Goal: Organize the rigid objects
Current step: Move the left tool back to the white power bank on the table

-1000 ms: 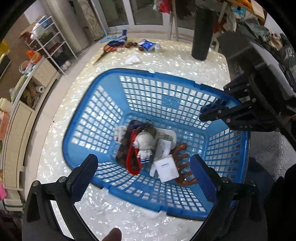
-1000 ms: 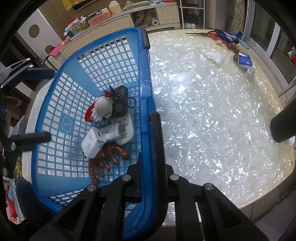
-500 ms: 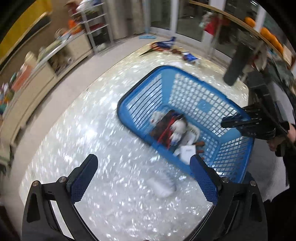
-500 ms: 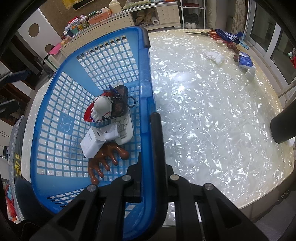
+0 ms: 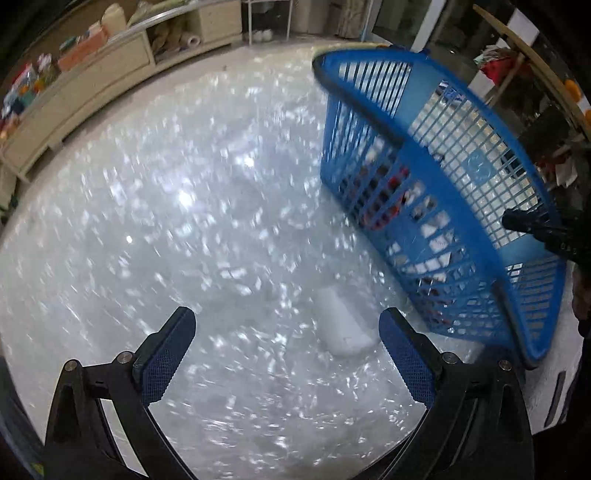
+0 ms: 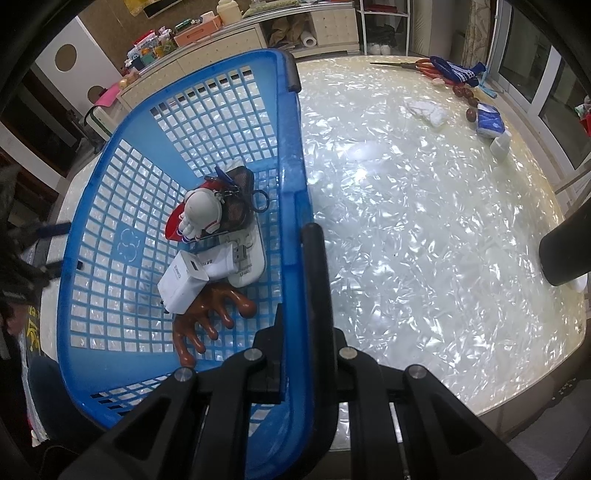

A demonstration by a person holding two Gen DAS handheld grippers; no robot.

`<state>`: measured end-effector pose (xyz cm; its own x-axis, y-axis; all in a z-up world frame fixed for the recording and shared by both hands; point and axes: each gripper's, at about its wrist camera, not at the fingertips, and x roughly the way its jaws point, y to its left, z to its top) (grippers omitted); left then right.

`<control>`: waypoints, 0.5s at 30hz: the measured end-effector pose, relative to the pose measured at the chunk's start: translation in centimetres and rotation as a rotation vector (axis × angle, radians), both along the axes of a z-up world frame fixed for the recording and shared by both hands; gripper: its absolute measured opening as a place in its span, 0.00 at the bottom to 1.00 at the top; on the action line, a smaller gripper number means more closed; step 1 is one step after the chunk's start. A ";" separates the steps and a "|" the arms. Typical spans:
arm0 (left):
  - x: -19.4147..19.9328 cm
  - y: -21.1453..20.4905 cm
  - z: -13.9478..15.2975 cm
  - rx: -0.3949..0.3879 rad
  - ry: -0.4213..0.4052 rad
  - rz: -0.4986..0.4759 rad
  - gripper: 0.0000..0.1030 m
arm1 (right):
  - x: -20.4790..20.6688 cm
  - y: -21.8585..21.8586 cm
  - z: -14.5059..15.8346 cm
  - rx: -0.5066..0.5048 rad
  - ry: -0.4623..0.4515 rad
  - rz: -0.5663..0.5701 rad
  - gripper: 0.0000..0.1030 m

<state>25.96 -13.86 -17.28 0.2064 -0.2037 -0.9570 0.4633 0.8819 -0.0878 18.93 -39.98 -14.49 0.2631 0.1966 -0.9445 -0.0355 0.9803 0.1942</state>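
A blue plastic basket [image 6: 291,122] stands on the pearly white table [image 6: 424,240]. It holds an astronaut figure [image 6: 199,214], a white charger [image 6: 183,284], a brown antler-shaped piece [image 6: 210,317], a dark pouch [image 6: 238,201] and a white flat device [image 6: 249,258]. My right gripper [image 6: 299,254] is shut on the basket's near rim. In the left wrist view the basket [image 5: 424,155] is at the right, blurred. My left gripper [image 5: 286,354] is open and empty over the table, with a white oblong object [image 5: 343,321] lying between its fingers' line and the basket.
At the table's far edge lie scissors [image 6: 410,66], a blue striped cloth [image 6: 456,72], a white wad [image 6: 428,110], a blue packet [image 6: 489,123] and dark beads [image 6: 465,92]. A black cylinder [image 6: 565,251] stands at the right edge. Cabinets [image 6: 258,33] line the room behind.
My left gripper has swung away from above the basket to the table beside it, low and to the left. The right gripper and basket have stayed put.
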 end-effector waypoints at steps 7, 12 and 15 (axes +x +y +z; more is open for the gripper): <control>-1.1 -1.4 -2.9 0.019 0.024 0.002 0.97 | 0.0 0.1 0.0 -0.003 0.003 0.000 0.10; -1.4 -2.6 -4.4 0.023 0.050 -0.016 0.97 | 0.1 0.0 -0.1 -0.001 0.001 0.000 0.10; -1.3 -3.1 -5.0 0.015 0.066 -0.011 0.97 | 0.1 -0.1 0.0 0.001 0.000 0.000 0.10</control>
<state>24.69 -16.92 -22.33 0.1407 -0.1909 -0.9715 0.4668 0.8781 -0.1049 18.98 -40.04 -14.53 0.2630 0.1971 -0.9445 -0.0351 0.9802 0.1948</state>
